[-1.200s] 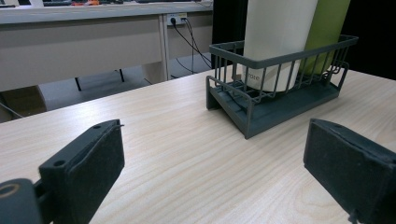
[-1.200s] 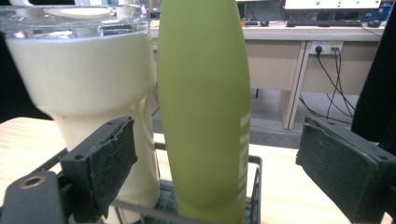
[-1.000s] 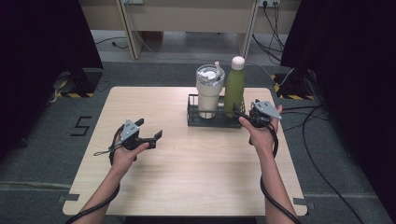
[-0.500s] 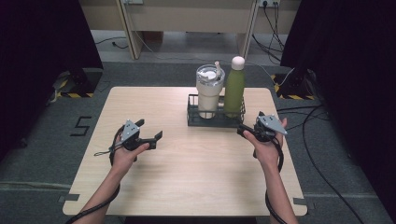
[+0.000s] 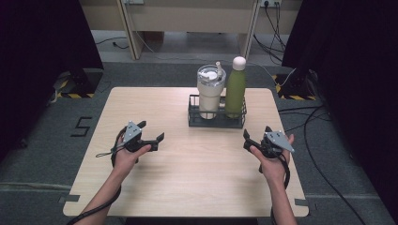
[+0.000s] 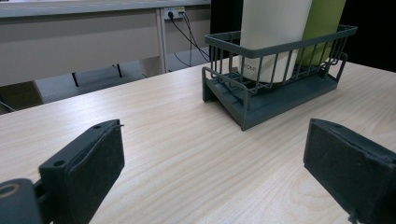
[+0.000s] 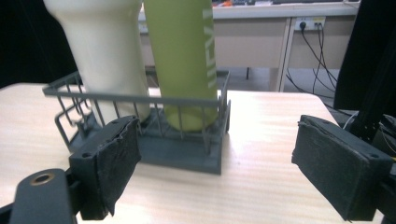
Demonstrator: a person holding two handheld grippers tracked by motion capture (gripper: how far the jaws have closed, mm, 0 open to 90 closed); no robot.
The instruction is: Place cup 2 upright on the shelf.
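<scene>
The right hand-held gripper [image 5: 256, 139] has drawn away from the green bottle [image 5: 235, 87], toward 6 o'clock, lower over the surface [image 5: 155, 101]; its jaws were closing slightly, nothing between them

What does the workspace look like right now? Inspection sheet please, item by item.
Surface: light wood-grain table, bare apart from the rack.
Job's things: dark grey wire rack holding a cream tumbler with clear lid and straw and a green bottle with white cap, both upright, side by side.
Clutter: nothing seen.
Grippers: left tool open, empty, above the table left of the rack; right tool open, empty, right of the rack and apart from it, jaws just been closing somewhat.
Cables: black cable trails from the left tool; more cables on the floor at right.
Surroundings: grey floor, pale bench behind, dark curtains either side.
</scene>
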